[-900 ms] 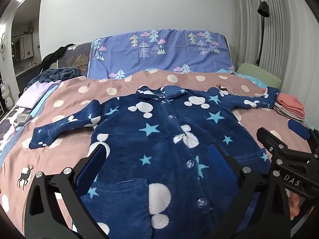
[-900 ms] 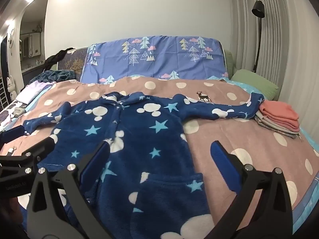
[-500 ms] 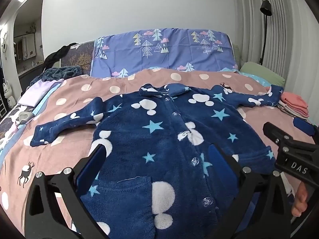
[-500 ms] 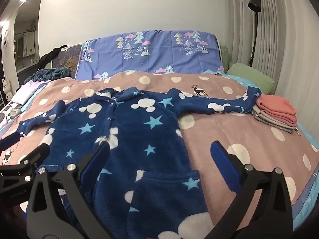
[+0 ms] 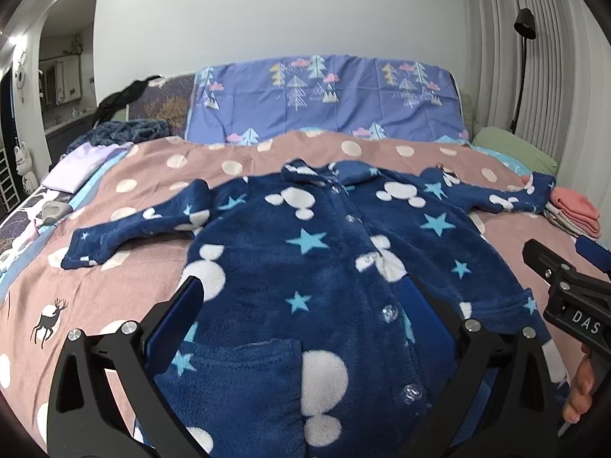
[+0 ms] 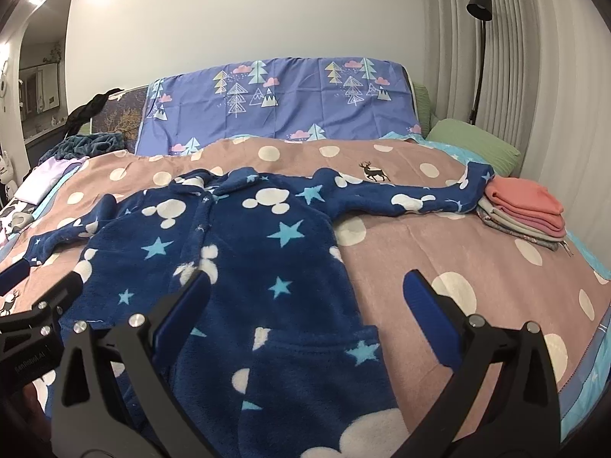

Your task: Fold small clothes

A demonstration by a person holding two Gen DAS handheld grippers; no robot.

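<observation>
1 navy fleece jacket [image 5: 324,259], printed with white mouse-head shapes and light blue stars, lies flat and front-up on the pink polka-dot blanket [image 5: 126,290] covering the bed, collar toward the headboard, both sleeves spread out to the sides. Clear buttons run down the front, 5 visible in the left wrist view. 2 patch pockets show near the hem, 1 per view. 2 tongs in frame: left gripper [image 5: 301,313] released, jaws wide apart, hovering over the lower front of the jacket with nothing clamped; right gripper [image 6: 305,305] likewise released, jaws wide, over the jacket's lower right side and the blanket, gripping nothing. Each gripper shows in the other's view at the frame edge. Fingers [image 5: 578,397] of 1 hand peek in at the lower right of the left view, on the right tool's handle. 1 stack of folded clothes [image 6: 523,210], pink on top, grey beneath, sits at the right edge of the bed touching the jacket's sleeve cuff. 1 purple pillow [image 6: 282,107] with tree print leans at the headboard, 1 green pillow [image 6: 473,145] beside it. 1 black floor lamp [image 6: 479,38] stands by the curtain. 1 lilac folded cloth [image 5: 80,164] lies at the far left.
</observation>
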